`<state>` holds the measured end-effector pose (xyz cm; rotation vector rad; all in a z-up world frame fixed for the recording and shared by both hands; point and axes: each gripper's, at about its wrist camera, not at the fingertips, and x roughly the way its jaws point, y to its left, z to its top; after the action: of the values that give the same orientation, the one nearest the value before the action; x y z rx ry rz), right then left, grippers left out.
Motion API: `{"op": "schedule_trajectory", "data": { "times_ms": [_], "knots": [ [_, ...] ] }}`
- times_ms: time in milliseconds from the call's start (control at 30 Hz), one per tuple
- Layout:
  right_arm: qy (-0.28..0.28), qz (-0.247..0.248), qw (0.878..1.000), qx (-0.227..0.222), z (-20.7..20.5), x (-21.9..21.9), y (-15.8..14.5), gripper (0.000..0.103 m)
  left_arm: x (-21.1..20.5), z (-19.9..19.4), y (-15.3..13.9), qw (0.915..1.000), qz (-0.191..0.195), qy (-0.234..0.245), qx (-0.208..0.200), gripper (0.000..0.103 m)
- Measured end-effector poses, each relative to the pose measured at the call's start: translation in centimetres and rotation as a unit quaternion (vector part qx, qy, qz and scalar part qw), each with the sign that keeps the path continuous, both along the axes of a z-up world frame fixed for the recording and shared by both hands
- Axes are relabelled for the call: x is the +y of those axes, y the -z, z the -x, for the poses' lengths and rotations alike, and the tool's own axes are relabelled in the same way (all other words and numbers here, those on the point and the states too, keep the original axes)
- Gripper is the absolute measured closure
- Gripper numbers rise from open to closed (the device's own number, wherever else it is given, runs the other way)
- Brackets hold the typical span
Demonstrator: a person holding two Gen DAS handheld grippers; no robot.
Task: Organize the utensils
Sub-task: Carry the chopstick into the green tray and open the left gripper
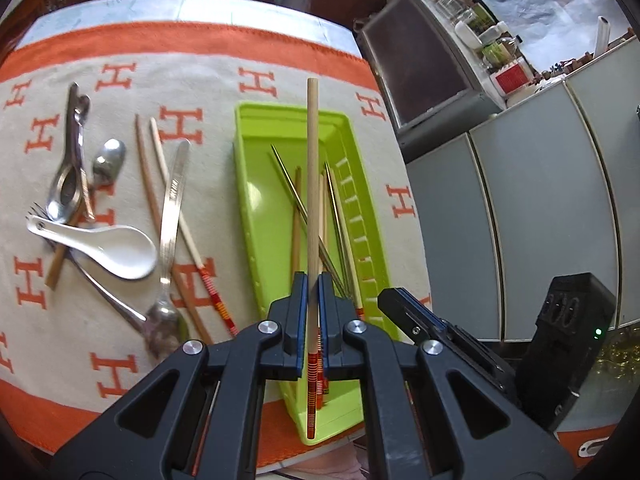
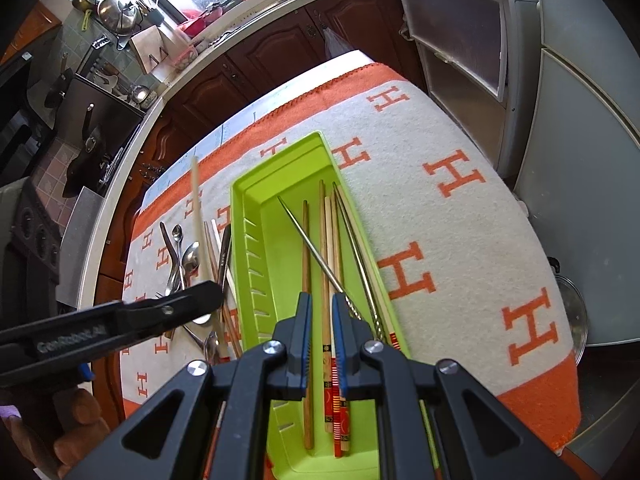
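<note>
L gripper (image 1: 313, 300) clamped on a wooden chopstick (image 1: 312, 200), pads pinching shaft just above its red-striped end. Long axis running 6-to-12 straight out from jaws, tip at 12, hanging over green tray (image 1: 248, 184). Tray's length lying nearly parallel to stick, so prob. only a lower-and-release needed; L clearly the nearer arm. R gripper (image 2: 321, 322) w/ jaws parted, holding nothing, hovering over tray's near end, chopsticks in tray (image 2: 325, 264) visible between fingers. Other gripper's tip at 9 in R view. Remaining utensils at 9–10 of L jaws on H-pattern cloth (image 1: 208, 80): white soup spoon (image 1: 116, 250), metal spoon (image 1: 170, 240), loose chopsticks (image 1: 154, 184).
</note>
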<state>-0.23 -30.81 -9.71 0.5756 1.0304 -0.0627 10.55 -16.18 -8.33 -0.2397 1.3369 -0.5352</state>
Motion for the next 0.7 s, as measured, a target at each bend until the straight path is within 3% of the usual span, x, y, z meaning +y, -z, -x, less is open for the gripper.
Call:
{"op": "schedule_trajectory", "data": {
  "times_ms": [233, 433, 467, 533, 600, 700],
  "knots": [
    [-0.007, 0.019, 1.0, 0.013, 0.0, 0.3, 0.3, 0.093, -1.9, 0.4, 3.9, 0.9987, -0.046, 0.01, 0.021, 0.099],
    [-0.022, 0.026, 0.999, 0.022, -0.2, 1.3, 0.7, 0.093, -0.8, 1.6, 3.9, 0.9982, -0.052, 0.03, 0.004, 0.099],
    [-0.025, 0.027, 0.999, 0.024, -0.3, 1.6, 0.8, 0.093, -0.6, 1.8, 3.6, 0.9975, -0.063, 0.032, -0.004, 0.097],
    [-0.034, 0.029, 0.999, 0.025, -0.5, 2.2, 0.9, 0.093, 0.2, 2.6, 2.8, 0.9954, -0.081, 0.039, -0.031, 0.082],
    [-0.041, 0.032, 0.998, 0.025, -0.6, 2.8, 0.8, 0.093, 1.1, 3.2, 1.9, 0.9941, -0.084, 0.042, -0.054, 0.074],
    [-0.05, 0.034, 0.998, 0.025, -0.8, 3.6, 0.7, 0.093, 2.4, 4.0, 0.9, 0.9903, -0.102, 0.043, -0.085, 0.072]
  ]
}}
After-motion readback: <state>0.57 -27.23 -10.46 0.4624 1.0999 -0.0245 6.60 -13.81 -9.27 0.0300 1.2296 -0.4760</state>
